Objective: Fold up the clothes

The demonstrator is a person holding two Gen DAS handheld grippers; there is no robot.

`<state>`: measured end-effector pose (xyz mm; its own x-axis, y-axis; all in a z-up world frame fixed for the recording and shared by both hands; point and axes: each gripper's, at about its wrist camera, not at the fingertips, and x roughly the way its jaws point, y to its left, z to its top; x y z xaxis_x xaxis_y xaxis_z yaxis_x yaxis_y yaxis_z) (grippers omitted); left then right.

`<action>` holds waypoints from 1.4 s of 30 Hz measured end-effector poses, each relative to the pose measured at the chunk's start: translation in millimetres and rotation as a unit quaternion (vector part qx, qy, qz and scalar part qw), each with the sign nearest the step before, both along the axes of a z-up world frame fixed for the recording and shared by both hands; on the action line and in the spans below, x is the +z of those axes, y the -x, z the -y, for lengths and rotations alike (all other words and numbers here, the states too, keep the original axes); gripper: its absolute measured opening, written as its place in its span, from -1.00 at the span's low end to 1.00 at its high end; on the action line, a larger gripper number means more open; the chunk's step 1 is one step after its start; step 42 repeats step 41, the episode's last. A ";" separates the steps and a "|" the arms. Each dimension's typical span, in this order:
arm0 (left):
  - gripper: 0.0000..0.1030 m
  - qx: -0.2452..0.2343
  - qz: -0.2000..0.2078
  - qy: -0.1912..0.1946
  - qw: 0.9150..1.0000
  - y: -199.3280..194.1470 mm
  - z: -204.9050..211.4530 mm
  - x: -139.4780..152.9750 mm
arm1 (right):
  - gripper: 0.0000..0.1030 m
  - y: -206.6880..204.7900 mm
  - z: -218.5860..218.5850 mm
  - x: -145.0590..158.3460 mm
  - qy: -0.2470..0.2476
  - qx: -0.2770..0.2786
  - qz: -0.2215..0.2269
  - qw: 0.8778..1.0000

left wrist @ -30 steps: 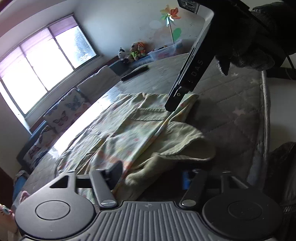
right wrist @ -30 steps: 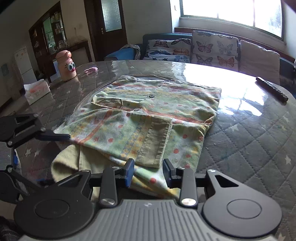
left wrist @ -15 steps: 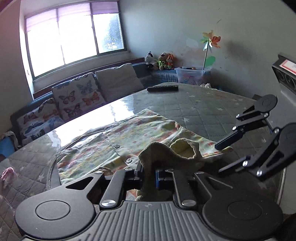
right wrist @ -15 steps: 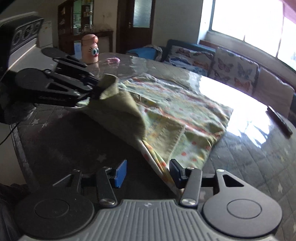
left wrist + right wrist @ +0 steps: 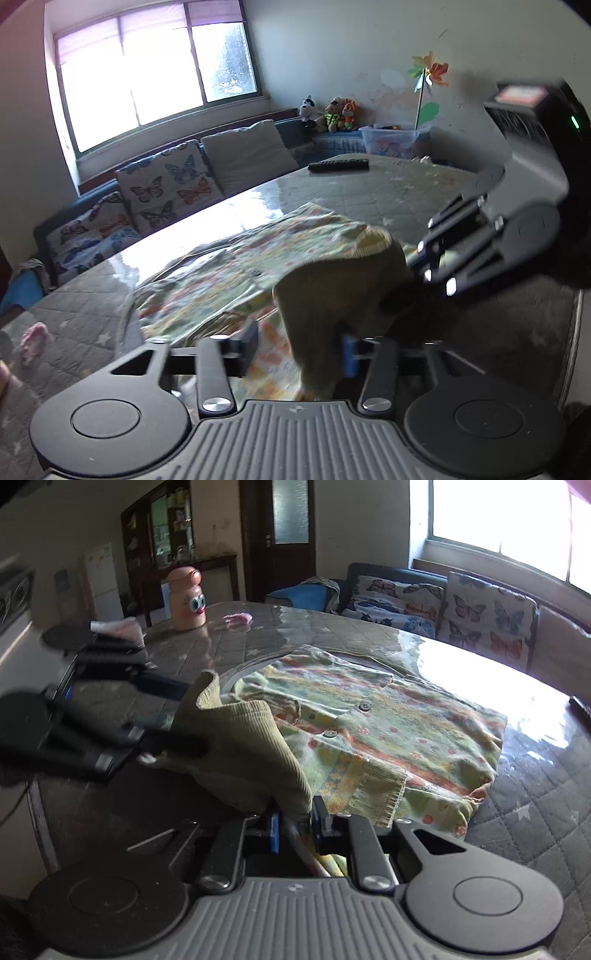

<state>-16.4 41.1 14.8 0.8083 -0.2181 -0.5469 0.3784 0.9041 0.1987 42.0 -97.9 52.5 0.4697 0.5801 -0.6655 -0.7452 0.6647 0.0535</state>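
A pale green patterned shirt (image 5: 388, 727) lies half folded on the quilted table; it also shows in the left wrist view (image 5: 236, 273). Its ribbed olive sleeve (image 5: 255, 753) is lifted off the table. My right gripper (image 5: 295, 819) is shut on the sleeve's near edge. My left gripper (image 5: 299, 347) has its jaws apart, with the sleeve (image 5: 332, 295) hanging between them against the right finger. The left gripper appears blurred at the left of the right wrist view (image 5: 147, 738). The right gripper appears blurred in the left wrist view (image 5: 421, 262).
The grey quilted table (image 5: 535, 812) carries a pink cartoon-face bottle (image 5: 184, 602), a pink cloth (image 5: 238, 618), and a black remote (image 5: 338, 165) at the far side. A sofa with butterfly cushions (image 5: 162, 188) stands under the window. The table edge (image 5: 574, 332) is close on the right.
The left gripper's jaws have opened from around the sleeve. The right gripper has closed on the sleeve's near edge and come nearer to the left gripper.
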 end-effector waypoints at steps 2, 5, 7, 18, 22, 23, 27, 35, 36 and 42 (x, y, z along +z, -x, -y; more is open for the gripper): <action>0.09 0.004 -0.003 -0.013 1.000 8.3 -3.6 -4.5 | -0.78 -3.3 1.5 2.8 -0.010 -0.005 -0.005 1.000; 0.10 0.006 -0.008 -0.045 0.999 17.0 -6.0 -16.1 | -0.79 -6.4 2.9 6.6 -0.019 -0.011 -0.003 1.000; 0.09 0.005 -0.009 -0.071 0.997 18.1 -6.2 -24.6 | -0.80 -7.7 2.4 8.6 -0.024 -0.012 0.000 1.000; -0.85 0.018 0.012 -0.089 0.996 27.0 -18.9 -26.6 | -0.86 7.8 12.5 17.9 -0.056 -0.023 0.011 0.998; -0.88 0.014 0.014 -0.069 0.997 50.2 -18.0 -5.0 | -0.87 27.0 23.1 34.2 -0.074 -0.010 0.015 0.997; -0.88 0.009 0.013 -0.062 0.998 60.4 -17.3 1.6 | -0.87 33.6 26.2 38.6 -0.078 -0.005 0.014 0.997; -0.88 -0.013 0.002 -0.039 0.999 103.1 -13.0 26.5 | -0.87 69.5 47.2 60.2 -0.095 0.013 -0.004 0.995; -0.88 0.002 -0.004 -0.012 1.000 105.6 -12.1 44.3 | -0.88 73.6 48.3 76.0 -0.091 0.021 -0.006 0.996; -0.88 0.006 -0.004 -0.007 1.000 96.6 -14.6 45.9 | -0.88 67.6 46.9 76.5 -0.091 0.018 -0.006 0.996; -0.87 0.022 -0.003 -0.003 1.000 43.4 -24.8 50.3 | -0.88 19.7 32.7 80.4 -0.085 -0.002 -0.003 0.996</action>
